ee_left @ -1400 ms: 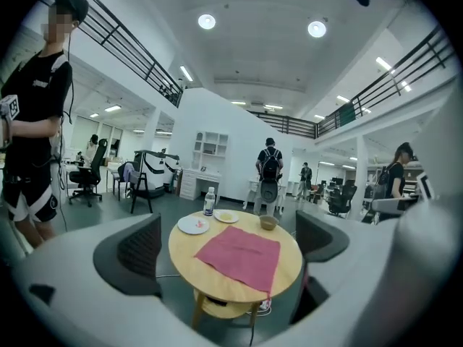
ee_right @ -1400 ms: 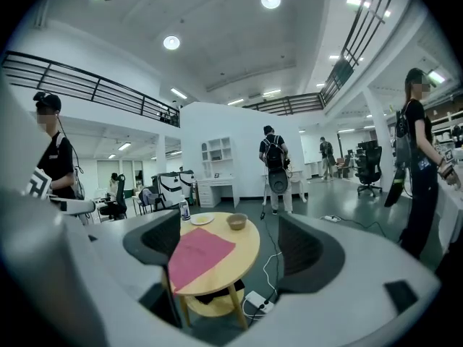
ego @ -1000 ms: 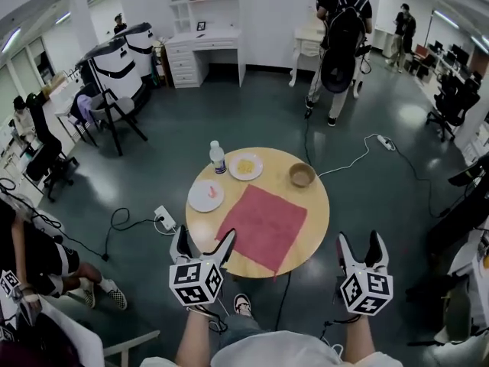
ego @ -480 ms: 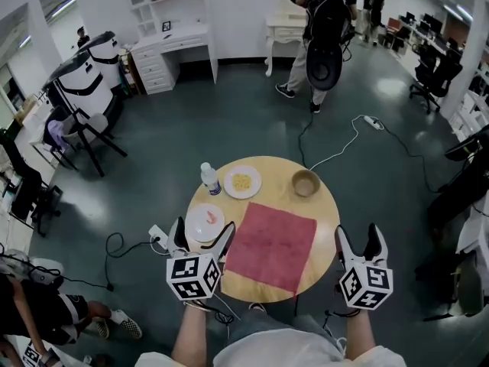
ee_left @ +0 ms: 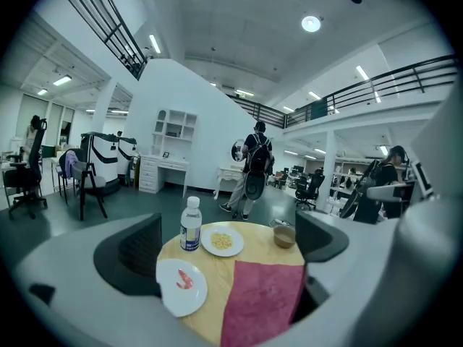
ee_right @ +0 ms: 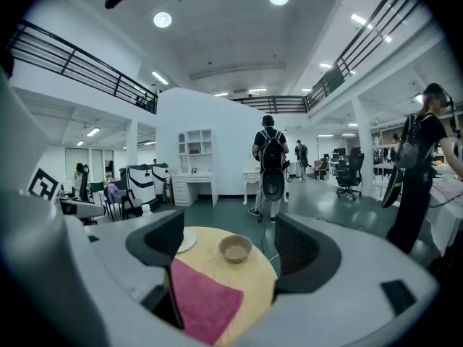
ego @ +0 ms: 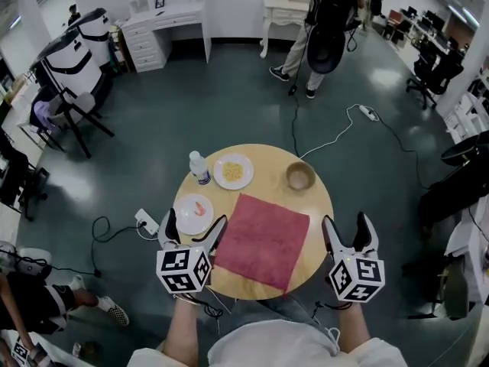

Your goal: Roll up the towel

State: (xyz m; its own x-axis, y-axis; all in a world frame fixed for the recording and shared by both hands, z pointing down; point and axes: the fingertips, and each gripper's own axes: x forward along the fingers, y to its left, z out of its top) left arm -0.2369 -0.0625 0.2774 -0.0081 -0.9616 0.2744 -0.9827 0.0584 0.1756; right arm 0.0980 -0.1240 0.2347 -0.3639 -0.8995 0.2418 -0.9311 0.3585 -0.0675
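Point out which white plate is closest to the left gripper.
The plate with one pink morsel, just ahead of the left gripper. The other plate holds yellow food and lies farther back, beside the bottle.

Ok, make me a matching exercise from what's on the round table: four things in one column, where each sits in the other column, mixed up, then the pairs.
Things:
1. red towel
2. water bottle
3. bowl
4. shrimp plate

Places, as the head view shows them:
A. far side, right of the yellow-food plate
B. near left, beside the towel
C. spread flat on the near side
D. upright, just left of the yellow-food plate

Pairs: 1-C, 2-D, 3-A, 4-B
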